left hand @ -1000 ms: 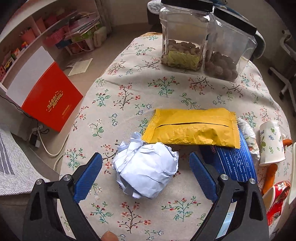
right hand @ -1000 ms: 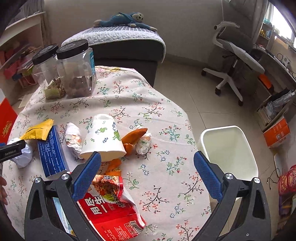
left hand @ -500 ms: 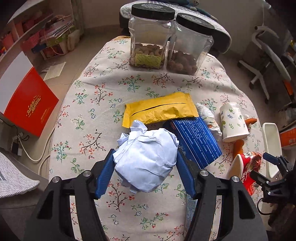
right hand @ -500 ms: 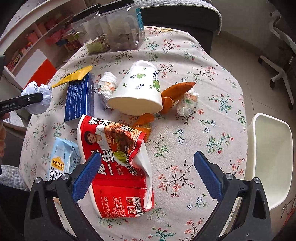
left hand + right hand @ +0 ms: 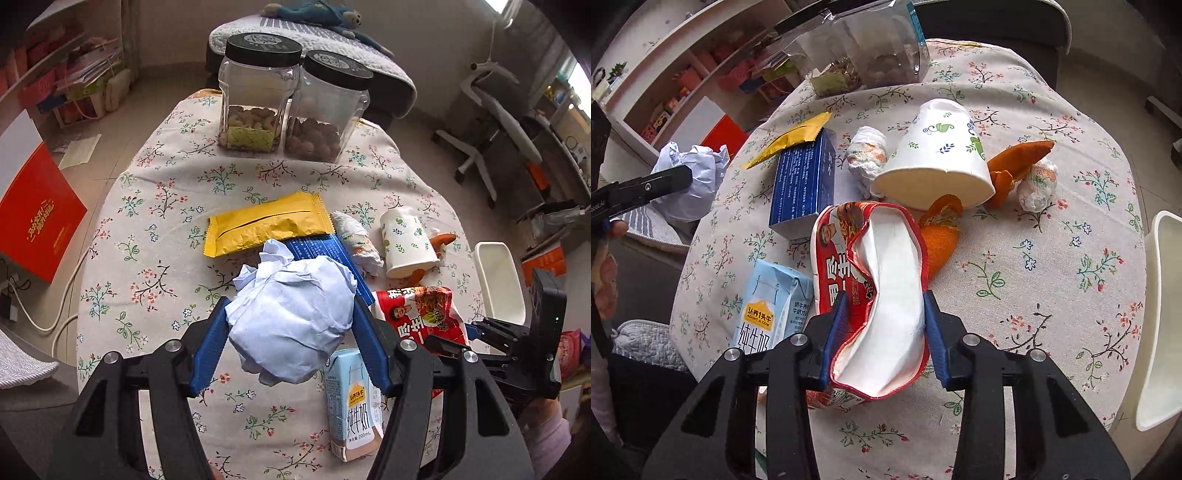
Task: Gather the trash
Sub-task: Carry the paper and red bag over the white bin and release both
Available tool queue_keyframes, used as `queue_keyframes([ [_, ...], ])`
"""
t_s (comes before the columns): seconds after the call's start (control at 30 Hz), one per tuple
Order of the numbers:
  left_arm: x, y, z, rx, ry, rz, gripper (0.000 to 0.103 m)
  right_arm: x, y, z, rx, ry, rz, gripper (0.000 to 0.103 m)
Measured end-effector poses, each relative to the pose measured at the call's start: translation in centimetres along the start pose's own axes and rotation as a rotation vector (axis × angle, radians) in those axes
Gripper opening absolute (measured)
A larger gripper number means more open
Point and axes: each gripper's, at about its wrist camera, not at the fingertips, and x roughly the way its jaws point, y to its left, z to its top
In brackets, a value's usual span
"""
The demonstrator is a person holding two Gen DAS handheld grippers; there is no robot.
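Note:
My left gripper is shut on a crumpled white paper ball and holds it above the floral table; the ball also shows in the right wrist view. My right gripper is shut on an open red snack bag, which also shows in the left wrist view. On the table lie a paper cup on its side, orange peels, wadded tissues, a milk carton, a blue box and a yellow wrapper.
A white trash bin stands off the table's right edge. Two lidded jars of nuts stand at the far end. A red box and shelves are left of the table; an office chair is at the far right.
My left gripper closed on the paper ball and lifted it off the table. My right gripper moved down to the red snack bag and closed on it.

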Motion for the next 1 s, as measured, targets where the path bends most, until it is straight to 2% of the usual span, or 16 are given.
queue_keyframes([
  [0.3,-1.0,-0.7,0.5,0.002,-0.072,0.003,0.064,-4.9,2.4,1.3,-0.057,-0.172,-0.078,0.037],
  [0.63,-2.1,-3.8,1.2,0.041,-0.224,0.081,0.064,-8.6,1.8,2.0,0.021,-0.379,-0.297,0.038],
  [1.0,-2.2,-9.0,1.6,0.085,-0.36,0.125,0.064,-11.2,-0.1,1.3,0.089,-0.502,-0.452,0.038],
])
